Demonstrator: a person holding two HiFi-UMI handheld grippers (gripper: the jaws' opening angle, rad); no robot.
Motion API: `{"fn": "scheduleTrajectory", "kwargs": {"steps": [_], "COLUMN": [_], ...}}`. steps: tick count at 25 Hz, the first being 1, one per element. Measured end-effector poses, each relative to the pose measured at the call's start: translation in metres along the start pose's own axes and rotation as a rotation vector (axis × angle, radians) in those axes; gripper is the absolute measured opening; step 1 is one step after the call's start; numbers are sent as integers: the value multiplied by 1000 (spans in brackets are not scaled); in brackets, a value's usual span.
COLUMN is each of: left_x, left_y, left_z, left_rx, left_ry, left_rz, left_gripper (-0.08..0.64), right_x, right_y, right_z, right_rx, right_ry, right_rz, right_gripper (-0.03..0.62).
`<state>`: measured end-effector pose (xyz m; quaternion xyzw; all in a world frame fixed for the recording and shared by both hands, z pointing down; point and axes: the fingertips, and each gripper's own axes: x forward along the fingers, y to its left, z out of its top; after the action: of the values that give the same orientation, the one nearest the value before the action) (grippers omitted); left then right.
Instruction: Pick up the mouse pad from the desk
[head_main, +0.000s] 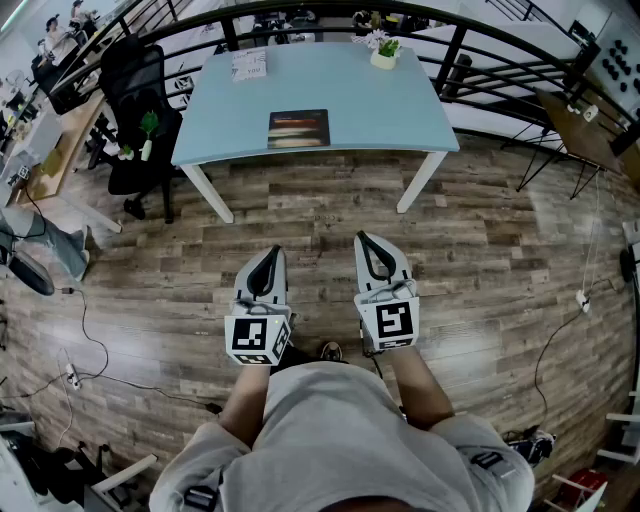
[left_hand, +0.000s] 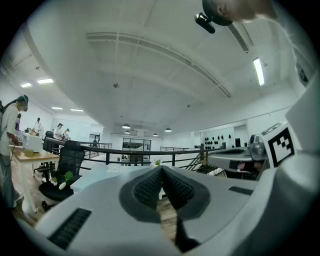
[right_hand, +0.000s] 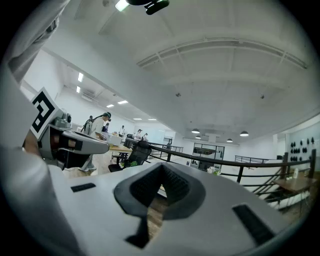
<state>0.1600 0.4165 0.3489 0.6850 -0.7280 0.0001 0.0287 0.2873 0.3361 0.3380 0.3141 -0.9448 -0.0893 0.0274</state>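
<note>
A dark rectangular mouse pad (head_main: 299, 128) lies near the front edge of the light blue desk (head_main: 400, 110), in the head view. My left gripper (head_main: 270, 253) and right gripper (head_main: 362, 241) are held side by side over the wooden floor, well short of the desk, pointing level toward it. Both are shut with nothing between the jaws. In the left gripper view the left gripper (left_hand: 162, 170) shows its dark pads pressed together, with the desk (left_hand: 107, 175) beyond. The right gripper (right_hand: 162, 167) looks the same in its own view.
A small potted plant (head_main: 384, 52) and a white paper (head_main: 249, 64) sit at the desk's back. A black office chair (head_main: 140, 110) stands left of the desk. A black railing (head_main: 330, 18) runs behind it. Cables (head_main: 90, 340) trail on the floor at left.
</note>
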Motion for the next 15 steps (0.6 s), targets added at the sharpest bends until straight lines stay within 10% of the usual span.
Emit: {"fn": "scheduleTrajectory", "kwargs": {"steps": [15], "left_x": [-5], "left_y": [-21], "left_z": [-32], "left_rx": [54], "left_ry": [127], "left_rz": [-11], "left_gripper": [14], "right_x": [-13], "right_y": [19], "right_z": [-22], "right_rx": [-48], "right_ry": [83], "right_rz": [86], "right_gripper": [20]}}
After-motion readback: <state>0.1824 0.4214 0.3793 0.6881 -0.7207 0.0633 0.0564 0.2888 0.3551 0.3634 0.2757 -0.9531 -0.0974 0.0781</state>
